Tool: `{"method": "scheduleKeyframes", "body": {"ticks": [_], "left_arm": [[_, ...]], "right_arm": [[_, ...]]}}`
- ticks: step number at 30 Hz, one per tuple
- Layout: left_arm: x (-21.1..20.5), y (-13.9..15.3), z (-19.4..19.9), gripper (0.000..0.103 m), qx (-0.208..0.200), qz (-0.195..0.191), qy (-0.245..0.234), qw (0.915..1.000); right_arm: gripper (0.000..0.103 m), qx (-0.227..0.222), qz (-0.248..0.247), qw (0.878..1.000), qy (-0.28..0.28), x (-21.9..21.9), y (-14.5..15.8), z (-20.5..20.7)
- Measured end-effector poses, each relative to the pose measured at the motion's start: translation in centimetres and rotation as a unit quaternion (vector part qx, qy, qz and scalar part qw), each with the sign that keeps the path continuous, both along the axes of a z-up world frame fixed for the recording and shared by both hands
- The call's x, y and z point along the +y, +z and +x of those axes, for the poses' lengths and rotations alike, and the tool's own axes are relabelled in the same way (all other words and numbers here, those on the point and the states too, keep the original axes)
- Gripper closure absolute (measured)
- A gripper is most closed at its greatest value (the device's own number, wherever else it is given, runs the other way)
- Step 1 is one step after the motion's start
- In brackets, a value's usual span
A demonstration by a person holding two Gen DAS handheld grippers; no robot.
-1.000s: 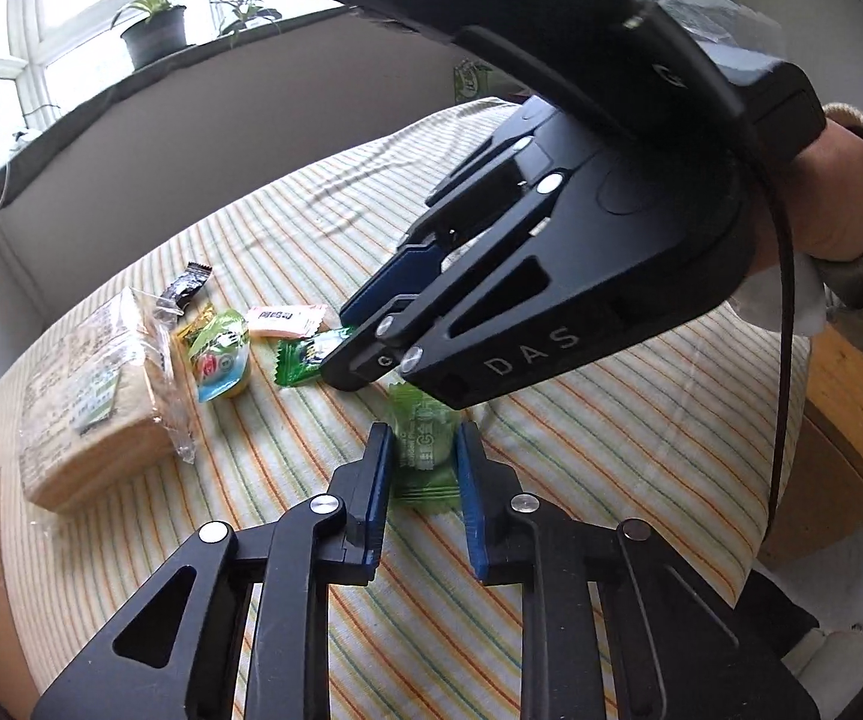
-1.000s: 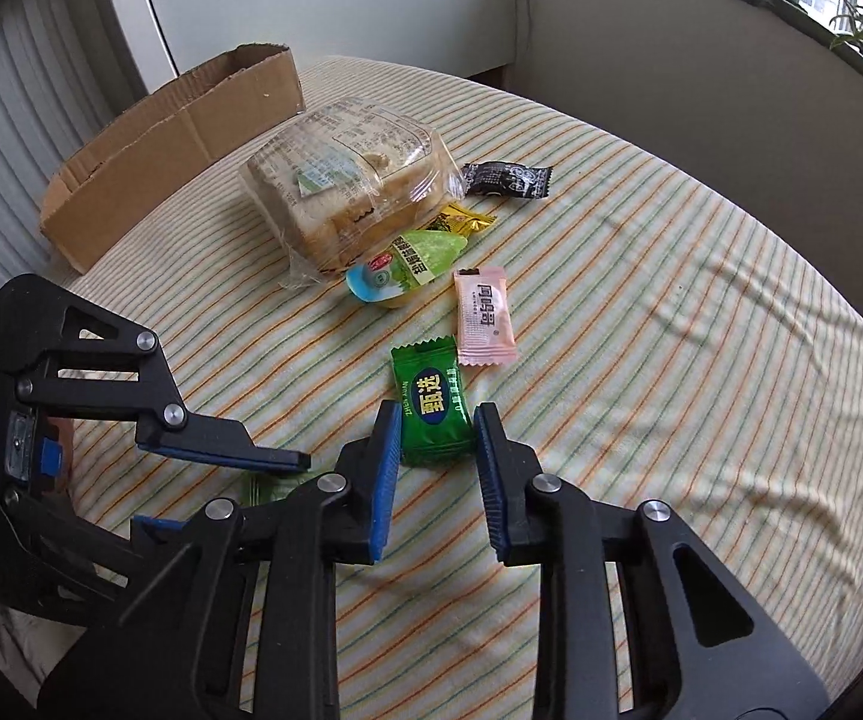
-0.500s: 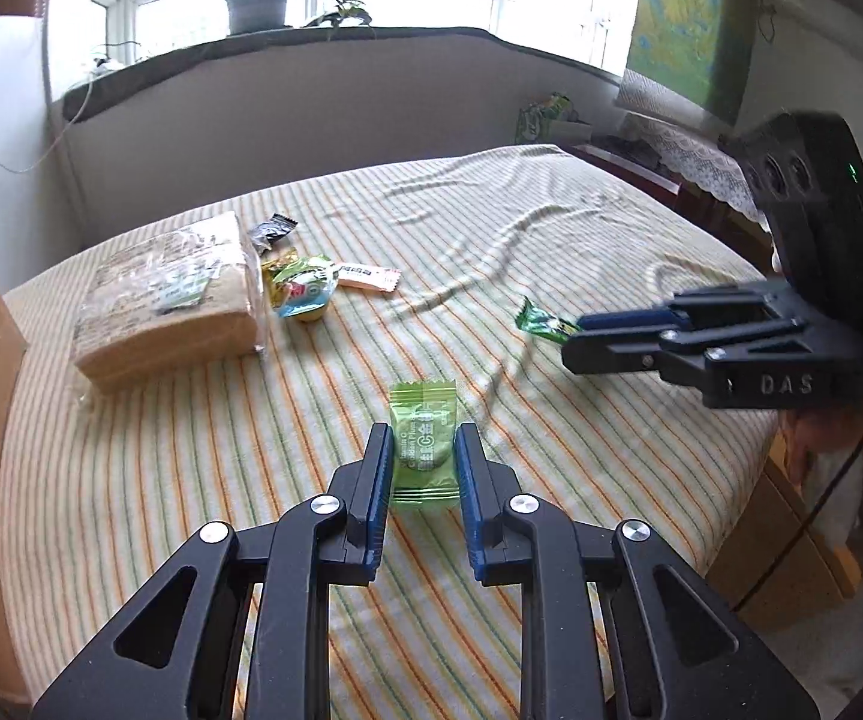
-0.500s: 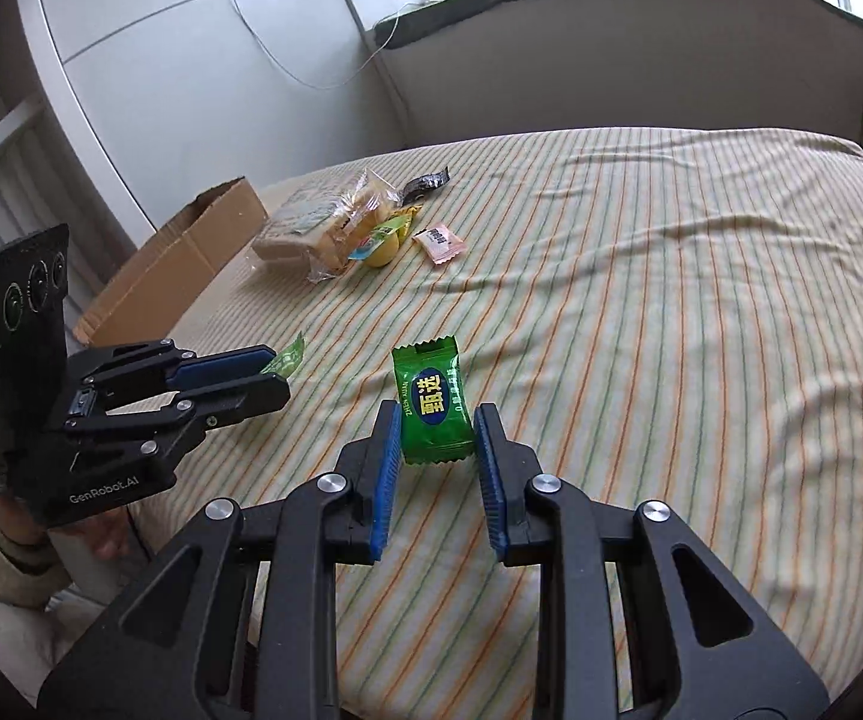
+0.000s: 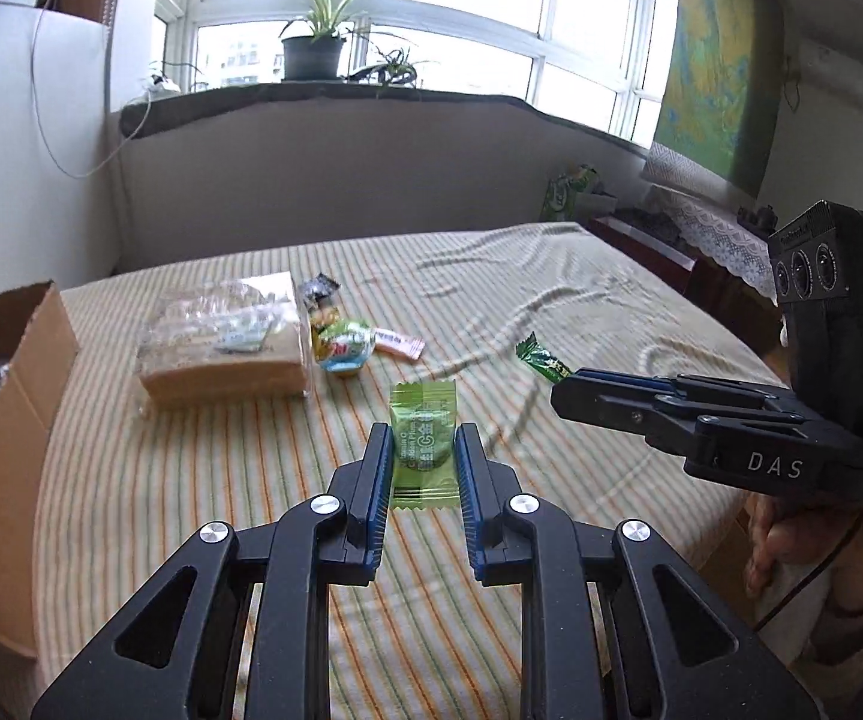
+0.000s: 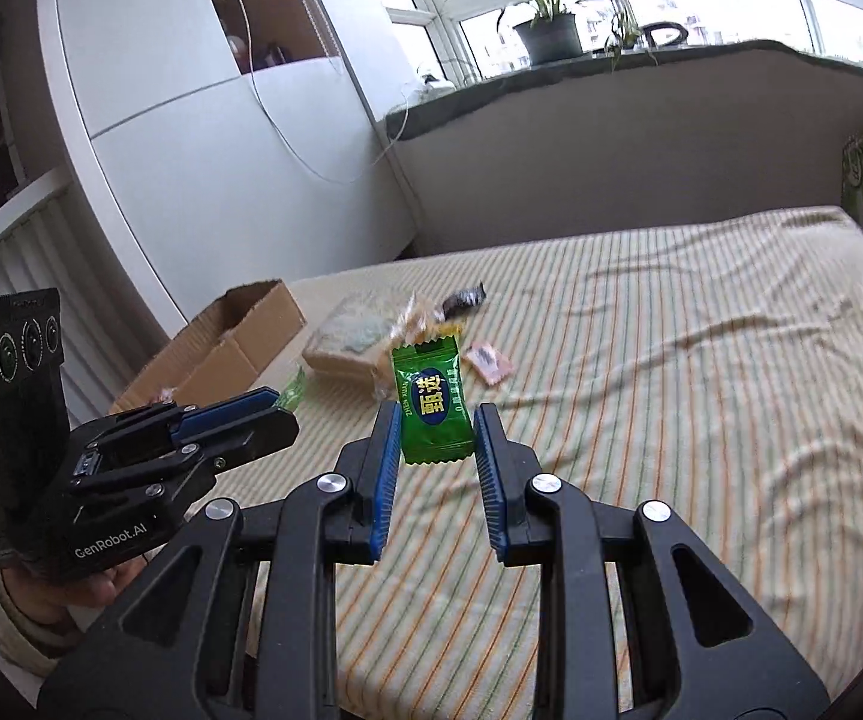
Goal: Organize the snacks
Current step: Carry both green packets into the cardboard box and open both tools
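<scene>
You have each claw clamped on one sweet, the left gripper (image 5: 418, 459) on the pale green wrapped candy (image 5: 423, 443) and the right gripper (image 6: 438, 441) on the dark green one (image 6: 433, 403), both lifted clear of the striped cloth (presumably bound for the open cardboard box (image 6: 222, 343)).

A cream bedcover (image 5: 551, 312) carries thin orange and green stripes. The pale-green sweet wrapper (image 5: 423, 444) bears darker green print; the deep-green sweet wrapper (image 6: 433, 405) shows a blue oval with yellow characters. Brown cardboard box (image 6: 239, 336) — plain. Both black grippers have blue pads (image 6: 388, 474).
</scene>
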State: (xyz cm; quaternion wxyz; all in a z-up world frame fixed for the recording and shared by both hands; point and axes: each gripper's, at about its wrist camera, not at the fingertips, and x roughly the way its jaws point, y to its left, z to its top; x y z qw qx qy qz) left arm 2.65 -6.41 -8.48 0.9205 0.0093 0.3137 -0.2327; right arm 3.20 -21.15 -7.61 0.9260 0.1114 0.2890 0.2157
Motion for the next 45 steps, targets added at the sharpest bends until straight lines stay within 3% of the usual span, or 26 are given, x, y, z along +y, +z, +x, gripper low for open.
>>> {"method": "scheduleKeyframes", "body": {"ticks": [6,11,18,24,36,41,45], "left_arm": [[1.3,6.1,-1.0,0.084,-0.067,-0.022,0.004,0.9975],[3.1,8.2,-2.0,0.084,-0.091,-0.032,0.011,0.9953],[5.9,7.6,-2.9,0.084,-0.099,-0.045,0.029,0.9936],[10.4,7.0,-3.4,0.084,-0.096,-0.057,0.072,0.9912],[20.6,5.3,-4.8,0.083,-0.085,-0.028,0.193,0.9770],[22.9,5.3,-5.1,0.083,-0.081,-0.024,0.221,0.9717],[24.3,6.0,-4.1,0.083,-0.082,-0.025,0.217,0.9724]], "right_arm": [[0.077,-0.052,-0.065,0.996,-0.043,1.1,6.2,-1.7],[0.077,-0.067,-0.114,0.990,-0.052,3.7,7.5,-2.7],[0.077,-0.061,-0.140,0.988,-0.023,8.2,7.8,-2.7],[0.077,-0.060,-0.153,0.986,0.024,13.9,7.6,-1.5],[0.077,-0.067,-0.143,0.972,0.176,28.0,5.8,0.5],[0.077,-0.076,-0.147,0.965,0.203,31.2,6.3,1.1],[0.077,-0.081,-0.159,0.961,0.209,32.8,6.3,2.5]]}}
